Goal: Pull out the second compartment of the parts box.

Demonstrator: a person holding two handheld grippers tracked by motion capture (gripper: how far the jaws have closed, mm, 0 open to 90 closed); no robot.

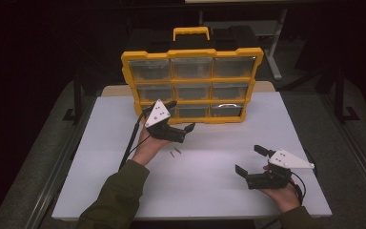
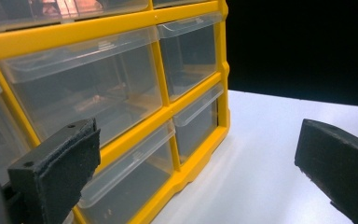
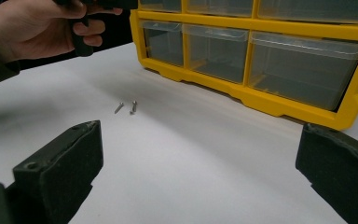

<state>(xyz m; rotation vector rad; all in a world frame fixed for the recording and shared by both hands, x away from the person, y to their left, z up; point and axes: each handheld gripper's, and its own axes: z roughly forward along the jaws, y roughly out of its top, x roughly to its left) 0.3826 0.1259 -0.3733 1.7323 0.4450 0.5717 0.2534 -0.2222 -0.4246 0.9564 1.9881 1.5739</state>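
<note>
Forearm: a sleeved left forearm (image 1: 116, 191) comes in lowest, nearest the camera
Left gripper (image 1: 177, 116): jaws wide apart, holding nothing; raised just in front of the organizer's bottom-left drawer (image 1: 158, 110)
Screws (image 1: 174, 153): two small screws lie side by side on the white table (image 1: 209, 191), just below the left gripper, well apart from the right; long axes run roughly away from the person
Organizer (image 1: 192, 51): yellow, upright, clear drawers facing the person
Right gripper (image 1: 251, 159): jaws spread wide, empty; low over the table
Judgement: the left hand looks nearer both screws and drawer
</note>
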